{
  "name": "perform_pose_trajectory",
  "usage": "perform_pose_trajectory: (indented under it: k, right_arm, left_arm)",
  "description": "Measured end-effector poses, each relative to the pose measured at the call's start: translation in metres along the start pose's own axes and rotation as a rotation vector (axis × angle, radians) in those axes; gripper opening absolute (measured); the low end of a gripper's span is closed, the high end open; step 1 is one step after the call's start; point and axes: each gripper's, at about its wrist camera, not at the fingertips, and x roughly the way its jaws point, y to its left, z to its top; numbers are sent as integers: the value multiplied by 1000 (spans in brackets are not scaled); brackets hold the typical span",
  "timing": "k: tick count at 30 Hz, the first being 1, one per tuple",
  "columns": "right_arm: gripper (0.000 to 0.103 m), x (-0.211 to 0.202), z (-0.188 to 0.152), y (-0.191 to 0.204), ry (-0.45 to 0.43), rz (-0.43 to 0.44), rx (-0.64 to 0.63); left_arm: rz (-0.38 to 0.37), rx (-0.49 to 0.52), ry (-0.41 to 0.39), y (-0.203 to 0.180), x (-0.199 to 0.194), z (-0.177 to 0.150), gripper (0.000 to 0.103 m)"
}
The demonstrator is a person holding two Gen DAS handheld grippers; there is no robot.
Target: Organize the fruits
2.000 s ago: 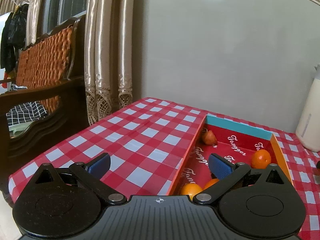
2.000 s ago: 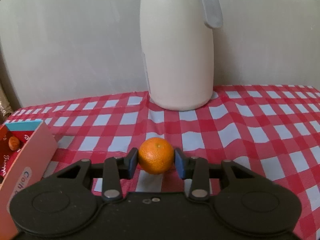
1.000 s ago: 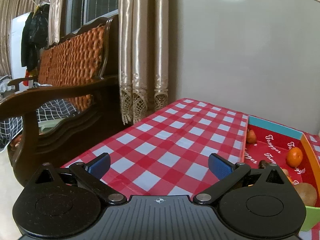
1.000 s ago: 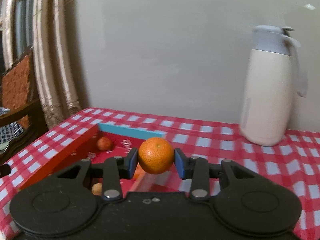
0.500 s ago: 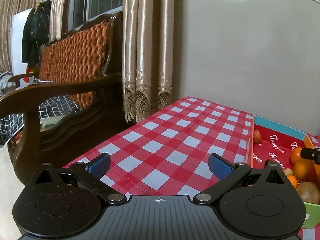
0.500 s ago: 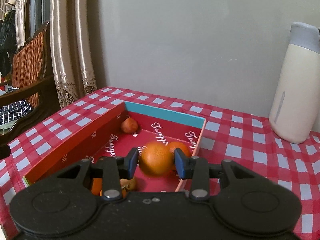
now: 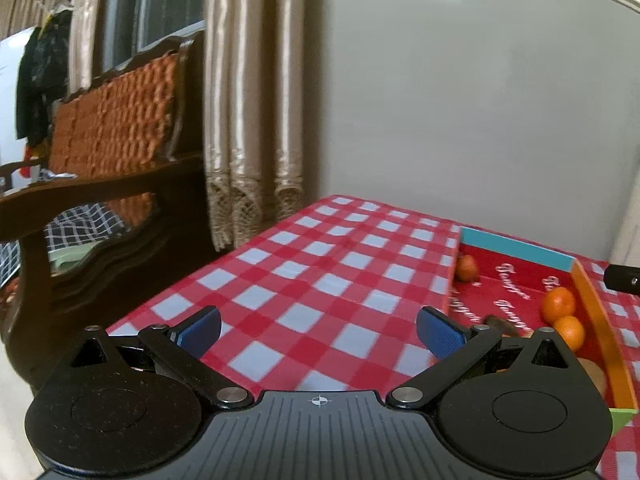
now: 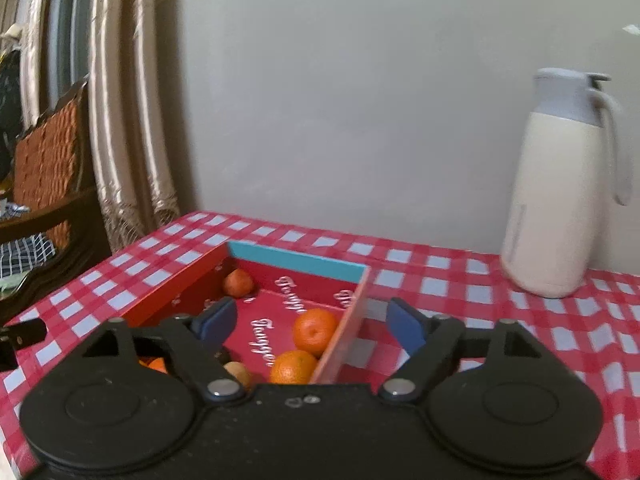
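Observation:
A red cardboard fruit box [image 8: 298,261] with a blue far wall lies on the checked tablecloth. Inside it lie two oranges [image 8: 315,331] [image 8: 293,367] by the right wall, a small reddish fruit [image 8: 238,282] in the far corner and a brown fruit [image 8: 236,372]. My right gripper [image 8: 310,322] hovers over the box's right wall, its jaws opening, nothing between them. My left gripper [image 7: 318,326] stands open over bare cloth left of the box [image 7: 516,252], with the oranges [image 7: 559,303] to its right.
A cream thermos jug [image 8: 560,184] with a grey lid stands at the back right near the wall. A dark wooden bench [image 7: 104,208] and curtains [image 7: 248,120] flank the table's left edge. Checked cloth [image 7: 320,272] lies bare left of the box.
My right gripper carried the orange over the box and let it go; the jaws now stand wide and a second orange lies by the right wall. The left gripper's view drifted slightly.

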Motion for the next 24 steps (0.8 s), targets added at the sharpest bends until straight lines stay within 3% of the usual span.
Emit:
perform_pose_trajectory:
  k: [2,3,15,24]
  right_arm:
    - [99,-9,-4,-6,-8,-22,21]
    - [101,-14,-7,-8,-9,-32,30]
    - [103,-70,-41,-17,-19,-103,92]
    - [103,-85,-52,-25,-14,-146,104]
  left_arm:
    - [-20,19,-4,-10,-2,0,103]
    - [-28,26,-8,-14,-4,0,103]
    - [-138,119,-39,-71,-37,-14,103]
    - [-156,139,-41,-91,-52,-23,103]
